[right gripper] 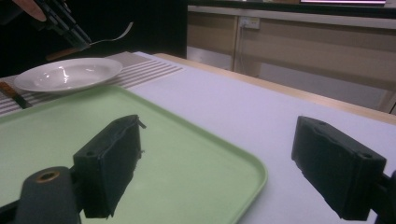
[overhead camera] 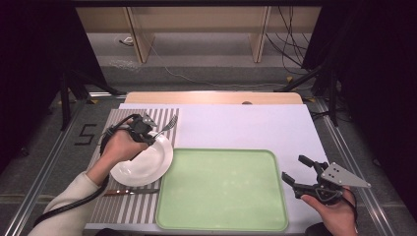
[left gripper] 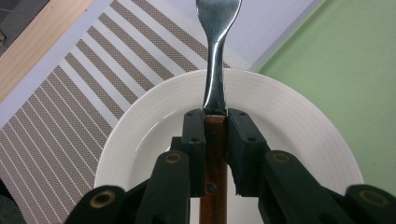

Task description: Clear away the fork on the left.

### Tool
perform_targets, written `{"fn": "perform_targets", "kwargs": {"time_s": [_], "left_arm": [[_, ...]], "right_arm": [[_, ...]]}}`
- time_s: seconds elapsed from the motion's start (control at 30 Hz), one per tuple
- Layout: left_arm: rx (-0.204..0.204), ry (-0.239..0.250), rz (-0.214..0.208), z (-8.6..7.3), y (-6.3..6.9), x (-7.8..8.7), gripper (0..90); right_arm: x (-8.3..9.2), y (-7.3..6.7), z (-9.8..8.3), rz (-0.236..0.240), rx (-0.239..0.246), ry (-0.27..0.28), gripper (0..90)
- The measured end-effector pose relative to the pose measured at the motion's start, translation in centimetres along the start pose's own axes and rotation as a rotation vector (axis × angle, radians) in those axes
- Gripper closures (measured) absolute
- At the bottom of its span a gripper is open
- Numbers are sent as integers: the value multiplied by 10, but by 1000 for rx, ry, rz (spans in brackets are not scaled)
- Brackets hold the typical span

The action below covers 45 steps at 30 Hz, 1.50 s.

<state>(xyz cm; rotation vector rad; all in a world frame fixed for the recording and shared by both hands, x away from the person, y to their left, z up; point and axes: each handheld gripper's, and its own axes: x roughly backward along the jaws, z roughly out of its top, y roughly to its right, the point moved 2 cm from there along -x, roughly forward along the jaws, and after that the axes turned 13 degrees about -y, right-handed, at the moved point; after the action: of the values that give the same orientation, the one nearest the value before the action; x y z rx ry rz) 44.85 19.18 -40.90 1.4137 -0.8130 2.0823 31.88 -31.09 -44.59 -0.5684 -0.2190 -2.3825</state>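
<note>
While the left gripper (left gripper: pixel 215 135) holds the fork (left gripper: pixel 215 60) clamped by its wooden handle above the plate (overhead camera: pixel 142 160), the operator should keep the fork level and the grip firm. The fork's tines project past the plate's far rim, over the striped mat (overhead camera: pixel 123 206). Its destination is probably the green tray (overhead camera: pixel 221 189) beside the plate, though this cannot be confirmed. The right gripper (overhead camera: pixel 300 172), jaws wide apart, waits beyond the tray's far side from the plate. A knife (overhead camera: pixel 130 192) lies just beside the plate.

A single "5" (overhead camera: pixel 87 133) is marked on the grey floor (overhead camera: pixel 74 118) (left of the table).
</note>
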Motion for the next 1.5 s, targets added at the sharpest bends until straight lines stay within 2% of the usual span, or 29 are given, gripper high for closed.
{"fn": "perform_targets", "kwargs": {"time_s": [0.47, 0.57, 0.67, 0.9, 1.23, 1.4, 1.5], "left_arm": [[-46, 1, -34, -1, 24, 6, 773], [-60, 4, -59, -2, 34, 8, 773], [-68, 4, -62, -2, 38, 9, 773], [-67, -17, -106, -2, 58, 8, 772], [-94, -26, -131, 0, 79, 11, 772], [-107, -32, -169, -1, 92, 9, 772], [-101, -30, -192, -1, 96, 9, 772]], "right_arm": [[0, 0, 0, -2, 1, -2, 170], [0, 0, 0, 0, 1, 1, 170], [1, 0, 0, -2, 0, -1, 170], [1, 0, 0, -4, -2, 0, 170], [1, 0, 0, -4, -2, 0, 170], [1, 0, 0, -3, -4, 0, 170], [1, 0, 0, -3, -3, 1, 170]]}}
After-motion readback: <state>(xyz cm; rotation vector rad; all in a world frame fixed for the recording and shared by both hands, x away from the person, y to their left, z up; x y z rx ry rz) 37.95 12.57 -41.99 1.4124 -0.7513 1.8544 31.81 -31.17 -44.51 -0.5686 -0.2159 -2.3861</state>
